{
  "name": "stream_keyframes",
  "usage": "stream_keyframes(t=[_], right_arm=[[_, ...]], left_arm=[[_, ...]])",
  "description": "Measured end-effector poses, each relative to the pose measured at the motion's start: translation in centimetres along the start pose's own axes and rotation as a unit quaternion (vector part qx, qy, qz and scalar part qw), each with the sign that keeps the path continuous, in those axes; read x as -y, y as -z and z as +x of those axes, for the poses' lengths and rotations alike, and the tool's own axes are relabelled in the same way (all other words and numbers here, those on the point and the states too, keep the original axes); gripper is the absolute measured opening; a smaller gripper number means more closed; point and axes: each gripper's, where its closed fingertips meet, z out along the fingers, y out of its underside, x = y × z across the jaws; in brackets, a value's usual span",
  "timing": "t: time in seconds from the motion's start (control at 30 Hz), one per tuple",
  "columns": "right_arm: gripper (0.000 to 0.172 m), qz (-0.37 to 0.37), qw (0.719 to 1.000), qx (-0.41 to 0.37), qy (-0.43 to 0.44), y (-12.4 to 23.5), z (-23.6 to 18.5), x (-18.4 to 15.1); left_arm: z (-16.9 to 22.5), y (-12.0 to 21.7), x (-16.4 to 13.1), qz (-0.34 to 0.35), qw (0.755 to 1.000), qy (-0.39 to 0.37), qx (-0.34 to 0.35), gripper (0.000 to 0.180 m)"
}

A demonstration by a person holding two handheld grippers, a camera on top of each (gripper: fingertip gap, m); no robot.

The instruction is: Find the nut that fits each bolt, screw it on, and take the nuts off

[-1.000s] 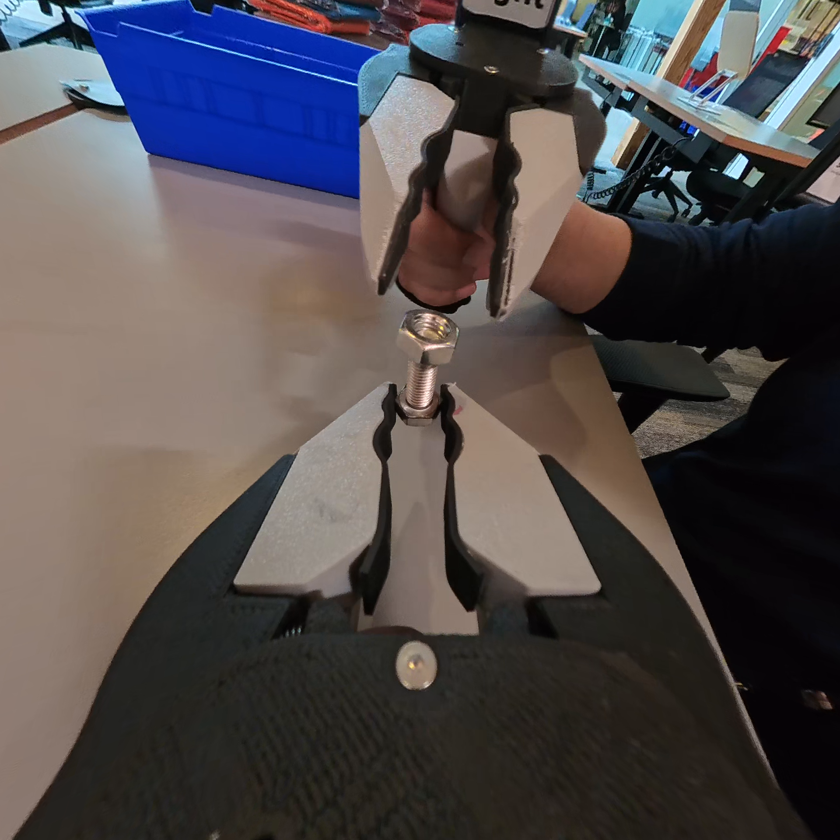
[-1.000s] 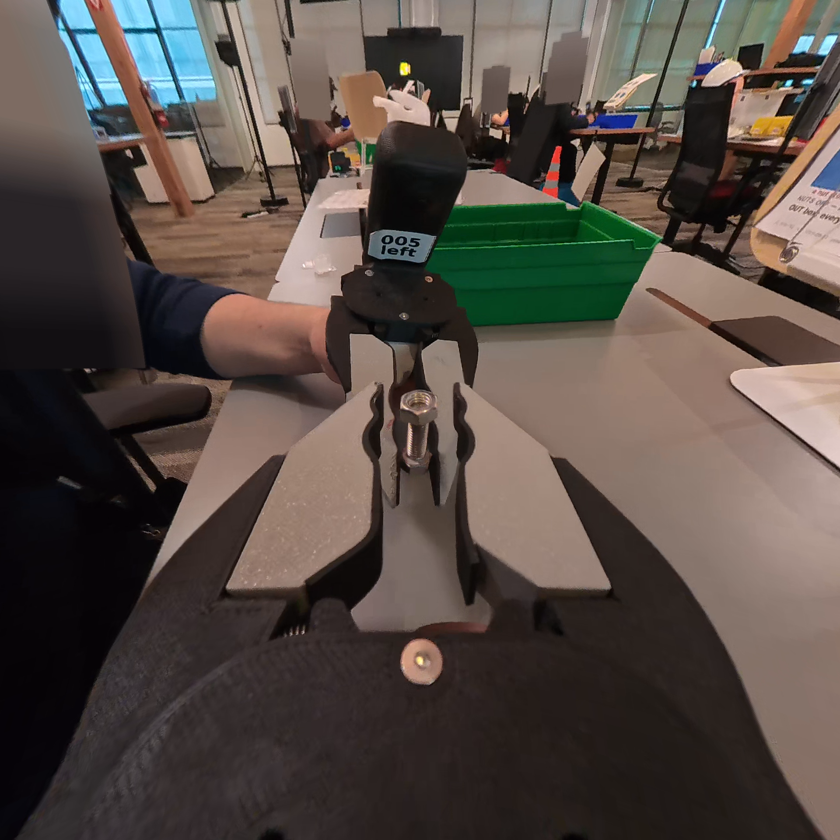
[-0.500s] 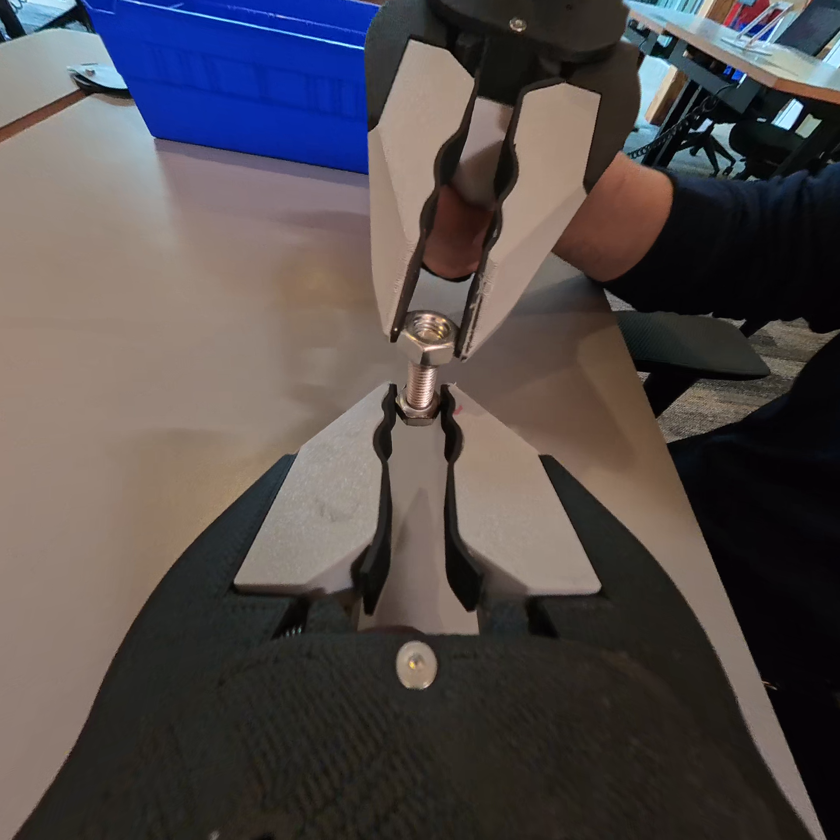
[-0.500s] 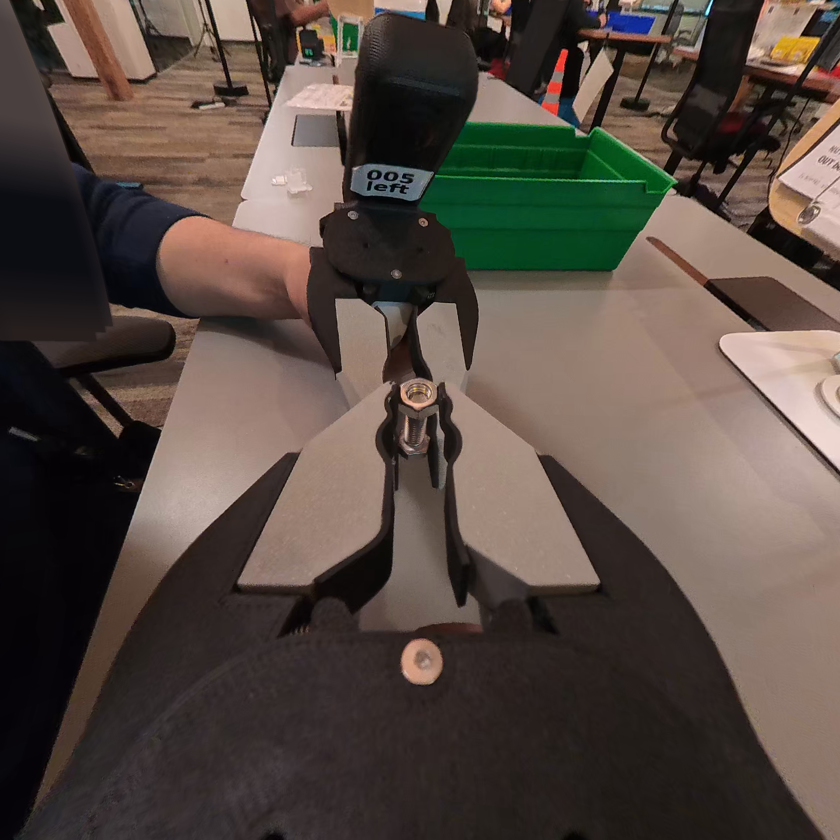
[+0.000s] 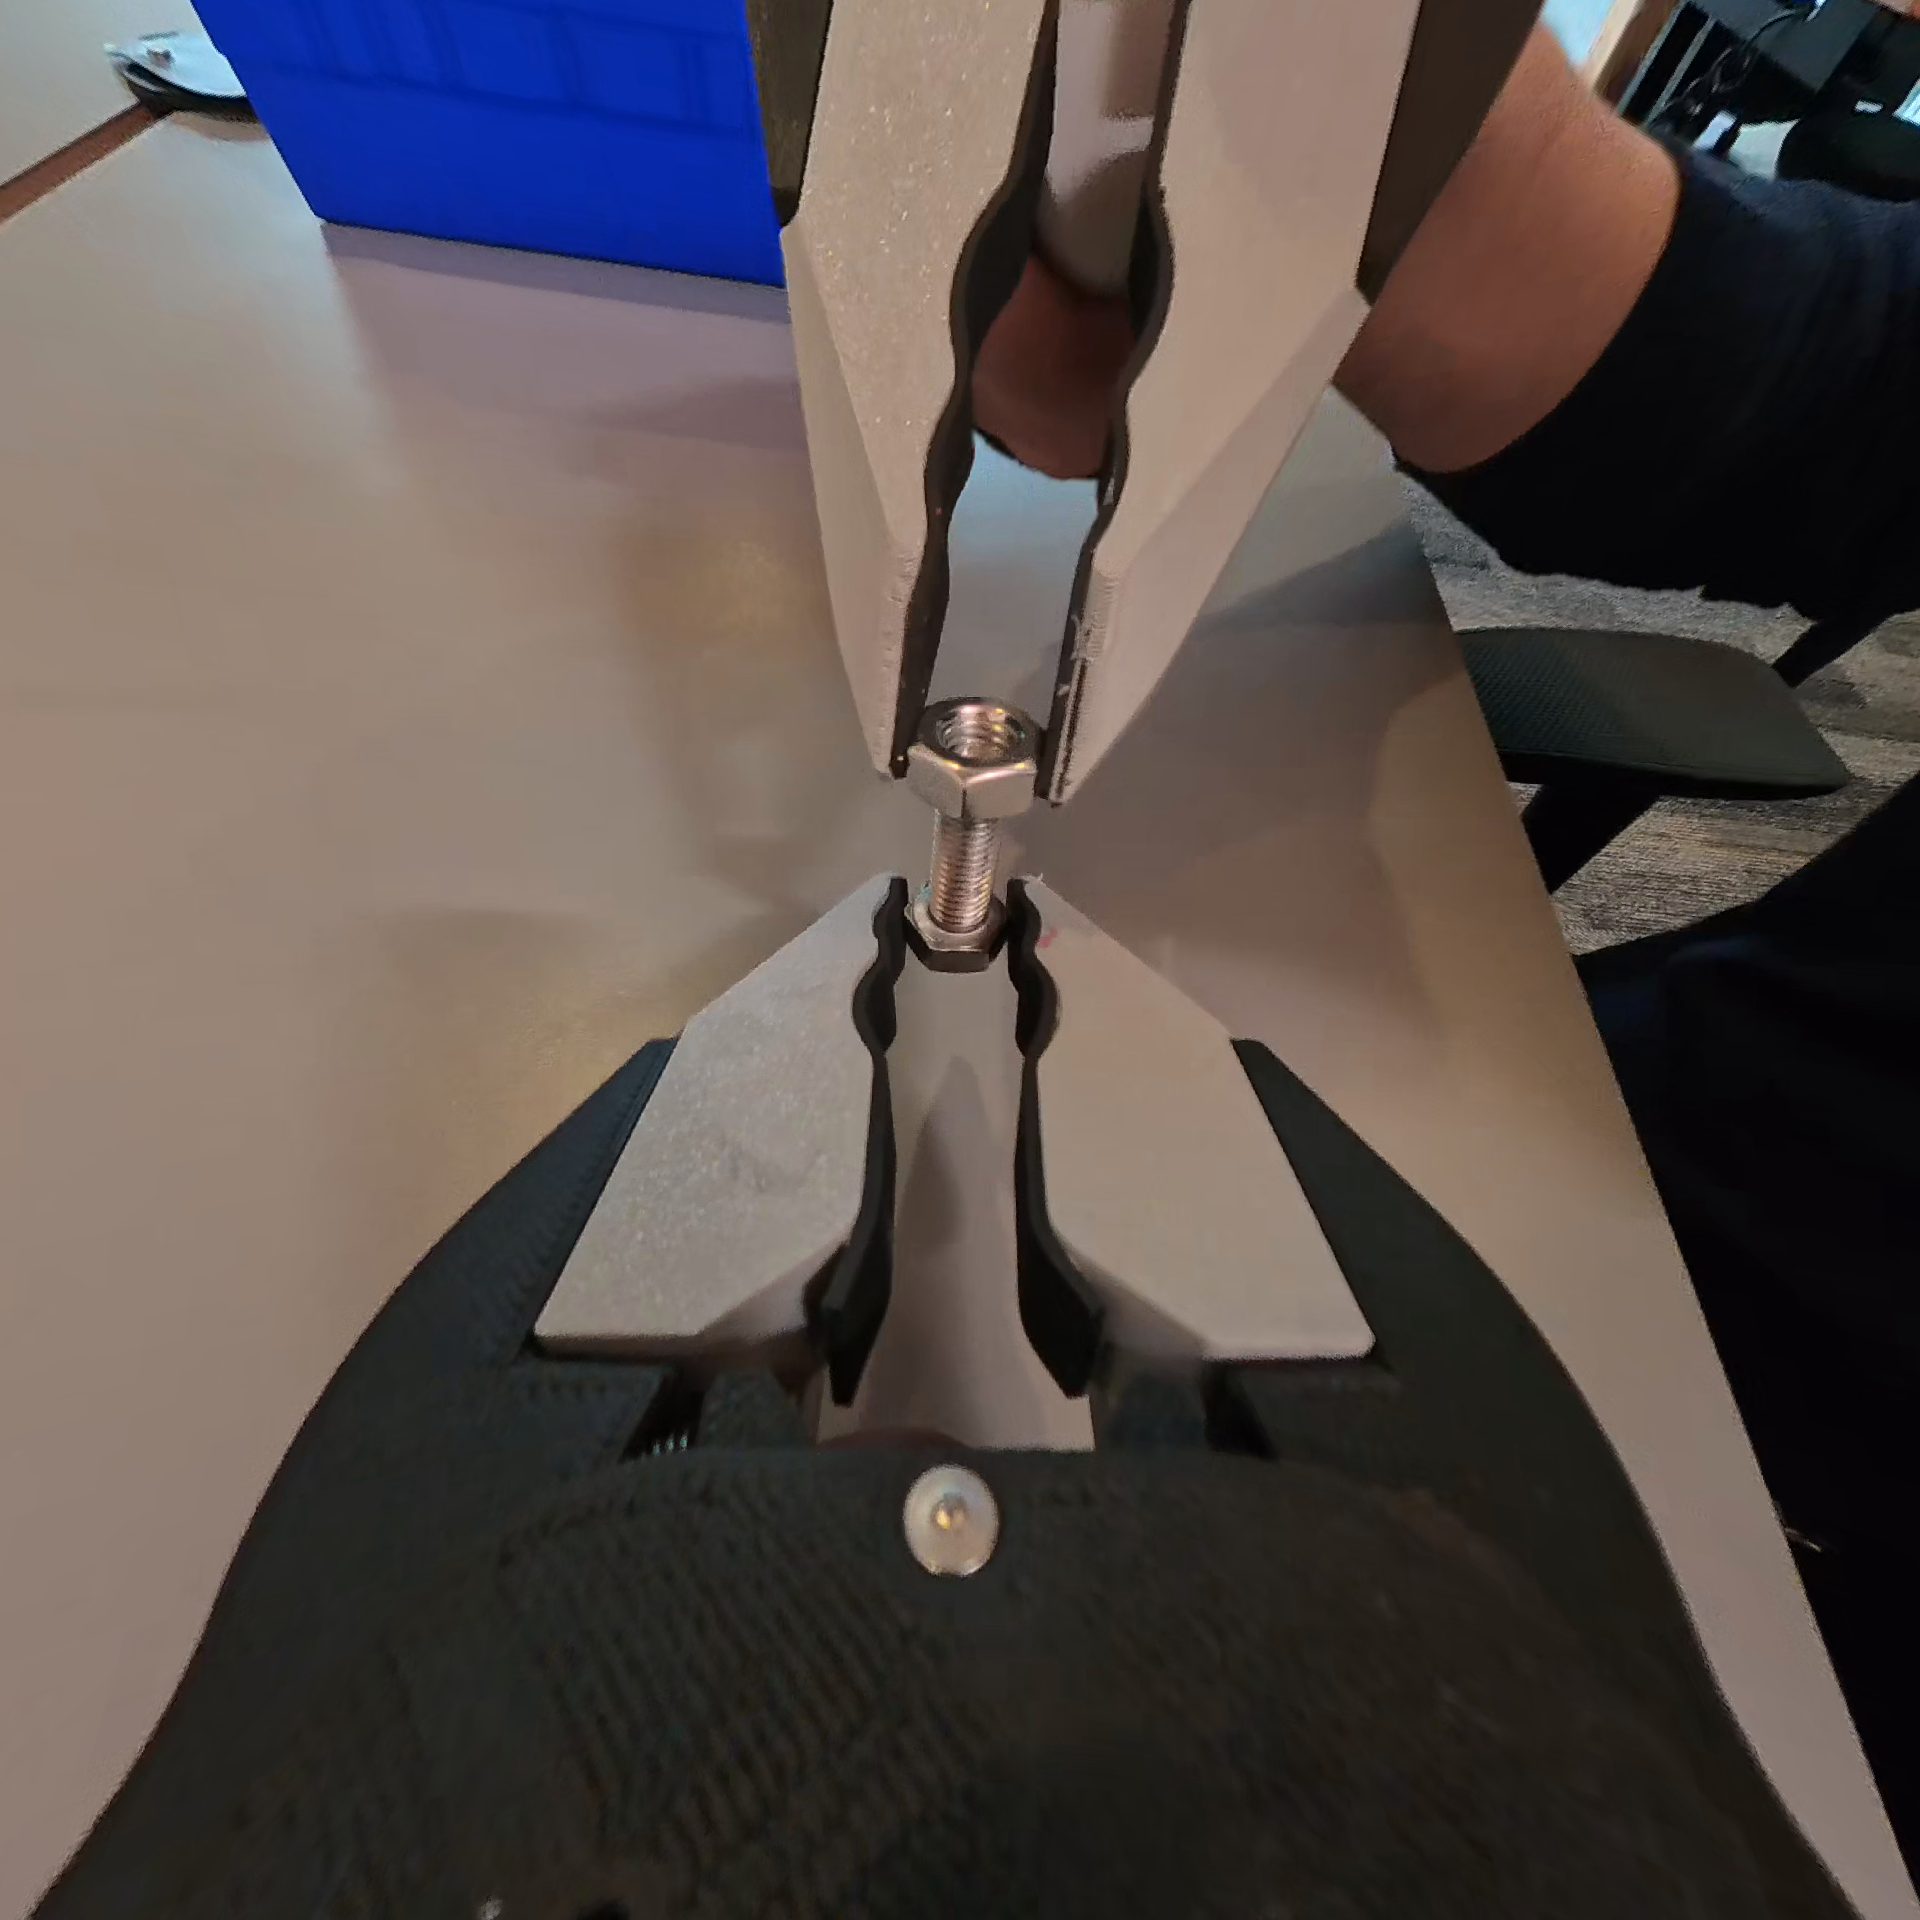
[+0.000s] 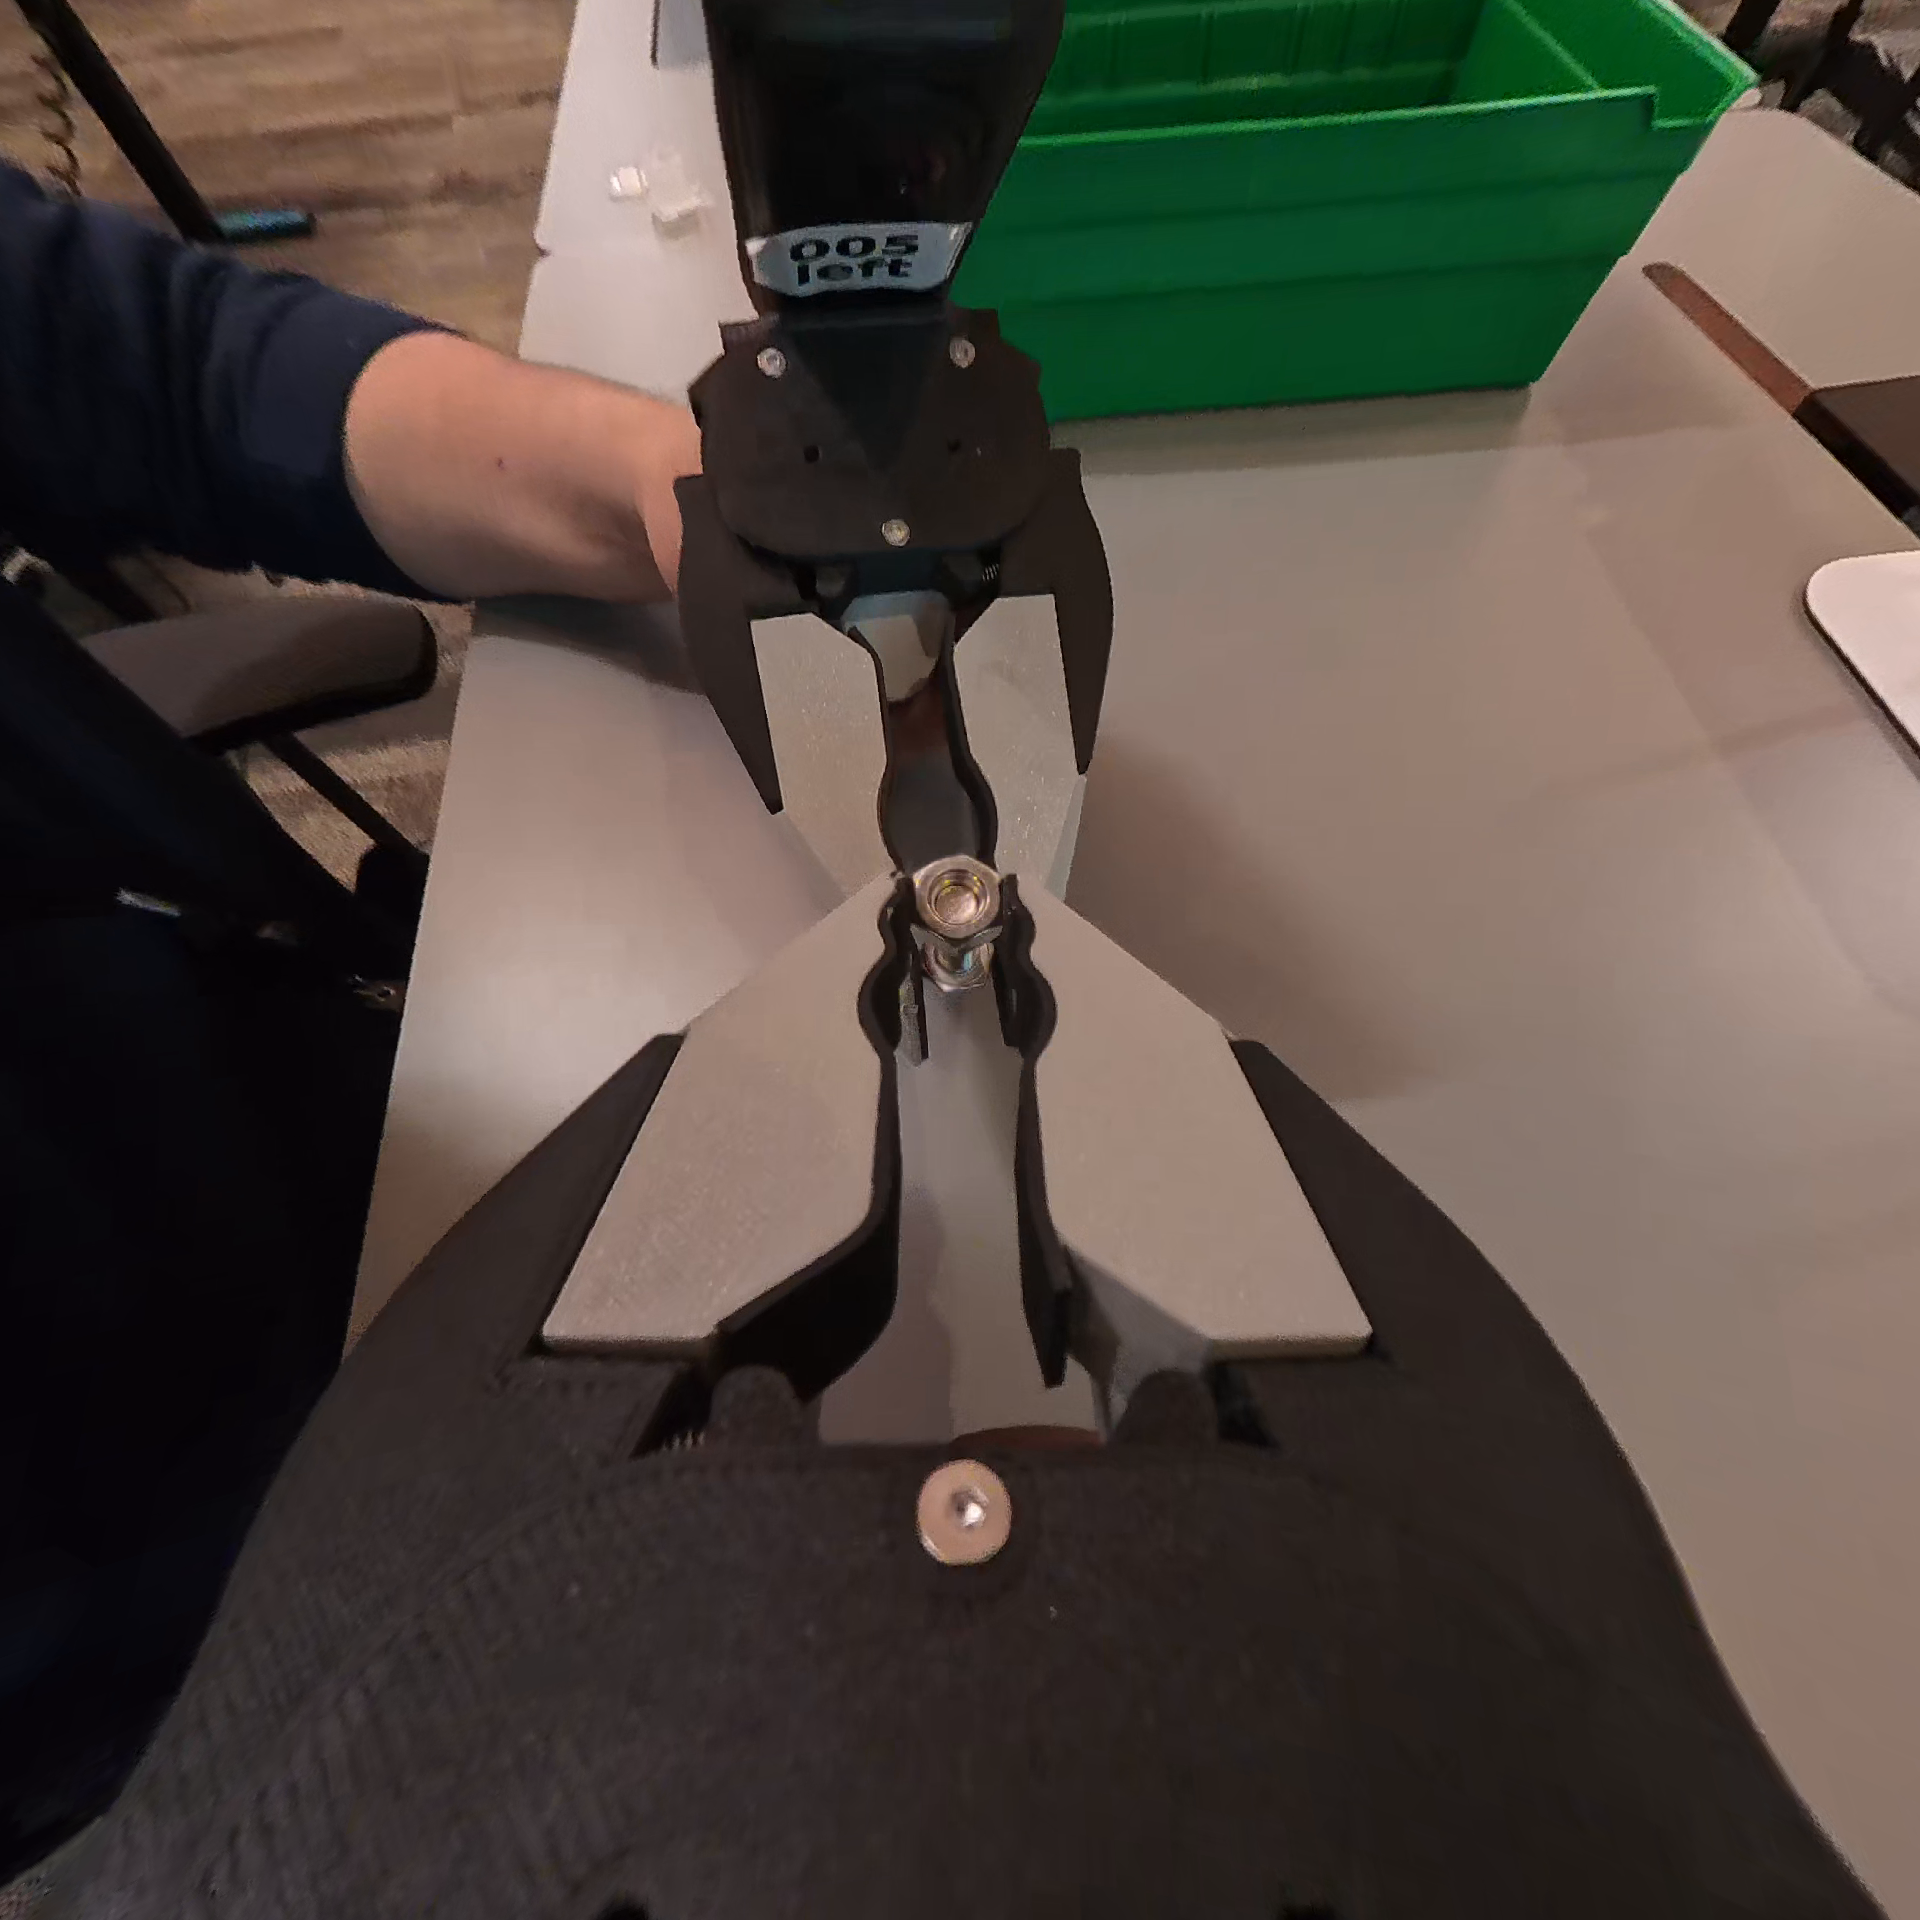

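Observation:
My left gripper [image 5: 954, 914] is shut on the hex head of a silver bolt [image 5: 961, 862] and holds it upright above the grey table [image 5: 364, 623]. A silver nut [image 5: 974, 764] sits at the top of the thread. My right gripper [image 5: 977, 774] comes from the far side, and its two pads press on the nut's flats. In the right wrist view my right gripper [image 6: 954, 914] is shut on the nut [image 6: 956, 902], with the bolt's end showing in the nut's hole. The left gripper [image 6: 958, 997] holds the bolt head [image 6: 961, 971] just below.
A blue bin [image 5: 499, 125] stands at the back of the table in the left wrist view. A green bin [image 6: 1299, 208] stands behind the left gripper. A white tray [image 6: 1870, 644] and a dark mat [image 6: 1860, 416] lie at the right. The person's arms reach in from the table's edge. Tip to tip, the grippers are about 5 cm apart.
My right gripper came down from above the nut with its jaws apart and shut on the nut. It has since tipped further over the bolt. My left gripper has kept its hold.

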Motion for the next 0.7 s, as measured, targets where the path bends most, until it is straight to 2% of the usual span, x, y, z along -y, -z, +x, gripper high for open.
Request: stream_keyframes(t=[0.27, 0.47, 0.7], right_arm=[[0.014, -0.077, 0.996, -0.028, 0.034, -0.2, 0.0, -1.0], [0.014, -0.140, 0.990, -0.001, 0.025, -0.3, -0.4, -1.5], [0.019, -0.086, 0.996, -0.004, 0.029, -0.2, -0.2, -0.7]], left_arm=[[0.2, -0.5, -0.7, -0.021, 1.000, 0.006, -0.003, 0.017], [0.4, -0.8, -1.1, -0.032, 0.999, -0.003, -0.003, 0.017], [0.6, -0.4, -0.4, -0.012, 1.000, 0.010, -0.015, 0.017]])
